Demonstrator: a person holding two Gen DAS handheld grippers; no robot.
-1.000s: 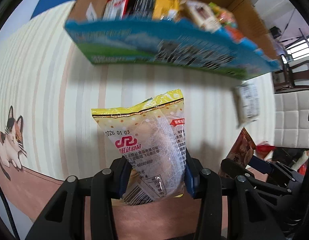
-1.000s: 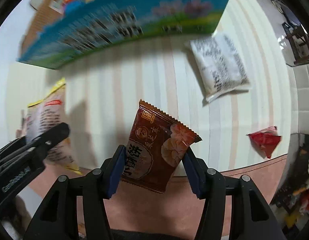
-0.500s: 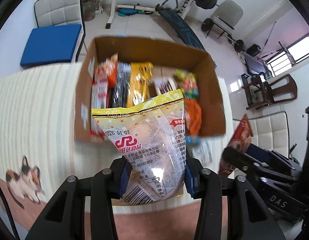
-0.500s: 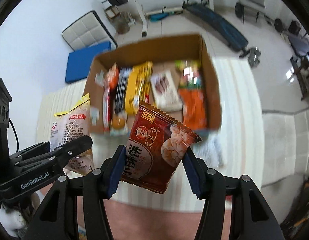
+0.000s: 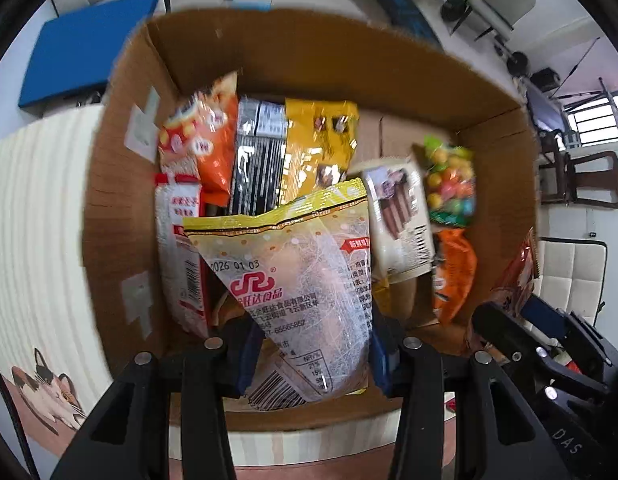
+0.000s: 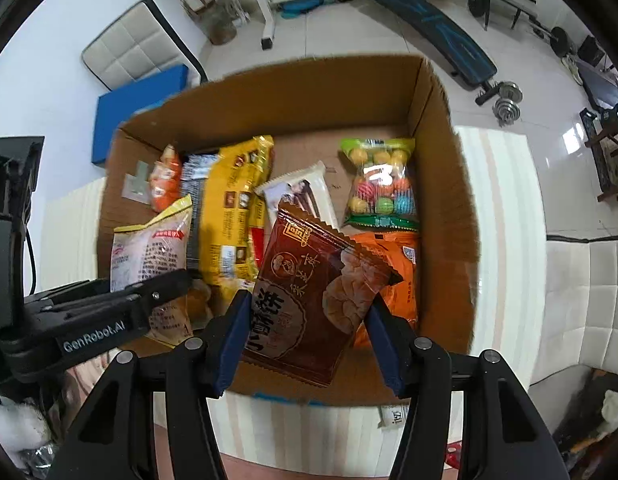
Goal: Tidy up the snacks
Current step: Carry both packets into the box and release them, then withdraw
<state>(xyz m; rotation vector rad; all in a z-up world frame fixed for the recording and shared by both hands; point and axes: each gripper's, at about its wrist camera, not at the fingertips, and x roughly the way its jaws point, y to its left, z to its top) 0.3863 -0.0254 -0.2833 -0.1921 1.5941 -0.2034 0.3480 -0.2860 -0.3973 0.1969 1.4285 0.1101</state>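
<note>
- Two hand-held black grippers hang side by side above an open brown cardboard box (image 6: pixel 441 168) that sits on a cream striped tablecloth (image 6: pixel 505 216).
- The left gripper (image 5: pixel 313 340) points steeply down, its blue-padded jaws pressed onto the lower half of a yellow-topped clear plastic snack bag (image 5: pixel 293 280) printed with a red logo.
- The right gripper (image 6: pixel 305 332) pinches a dark red-brown foil biscuit packet (image 6: pixel 313 300) with a zigzag top edge, tilted to one side in the grip.
- Both packets are in the air over the box; neither touches what is inside.
- The box already holds a row of upright snacks on its left: an orange and white bag (image 5: pixel 205 136), a black striped packet (image 5: pixel 257 156) and a tall yellow packet (image 6: pixel 237 204).
- In the middle lies a cream wafer-roll packet (image 6: pixel 305 192); to the right, a clear bag of coloured balls (image 6: pixel 381 180) above an orange packet (image 6: pixel 397 276).
- Bare cardboard floor shows mainly towards the far wall, and between the wafer-roll packet and the bag of balls.
- Risk, as I judge it: let go from this height, the soft bags could land flat across the standing row and knock it over.
- The two grippers are close together, so lowering both at once could make them collide.
- The tilted biscuit packet could catch the near wall and fall onto the tablecloth.
</note>
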